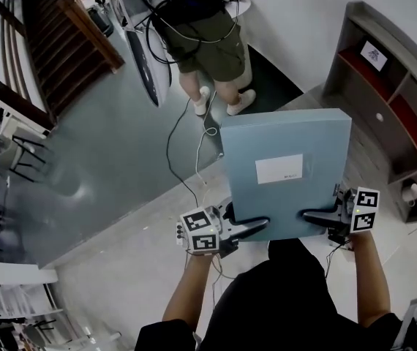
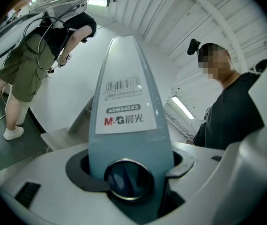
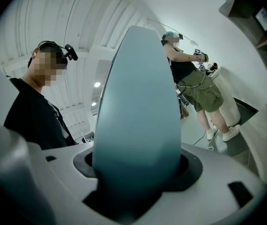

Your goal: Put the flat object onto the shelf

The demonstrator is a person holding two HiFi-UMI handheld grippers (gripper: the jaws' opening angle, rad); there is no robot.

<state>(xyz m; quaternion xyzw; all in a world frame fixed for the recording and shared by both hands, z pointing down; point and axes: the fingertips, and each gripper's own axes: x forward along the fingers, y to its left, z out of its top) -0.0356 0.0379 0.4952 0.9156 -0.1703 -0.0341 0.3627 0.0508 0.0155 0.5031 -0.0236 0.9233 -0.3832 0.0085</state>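
Note:
A flat blue-grey file box (image 1: 285, 170) with a white label is held level in front of me, above the floor. My left gripper (image 1: 254, 223) is shut on its near left edge and my right gripper (image 1: 312, 215) on its near right edge. In the left gripper view the box's spine (image 2: 129, 93), with a barcode label and a round finger hole, fills the gap between the jaws. The right gripper view shows the plain blue spine (image 3: 138, 111) clamped between the jaws. The shelf (image 1: 384, 86), grey with red boards, stands at the right, a little beyond the box.
Another person (image 1: 208, 35) stands ahead, at a white table. Cables (image 1: 186, 159) trail across the floor under the box. A wooden slatted structure (image 1: 62, 35) is at the far left. Small objects sit in the shelf's compartments (image 1: 411, 192).

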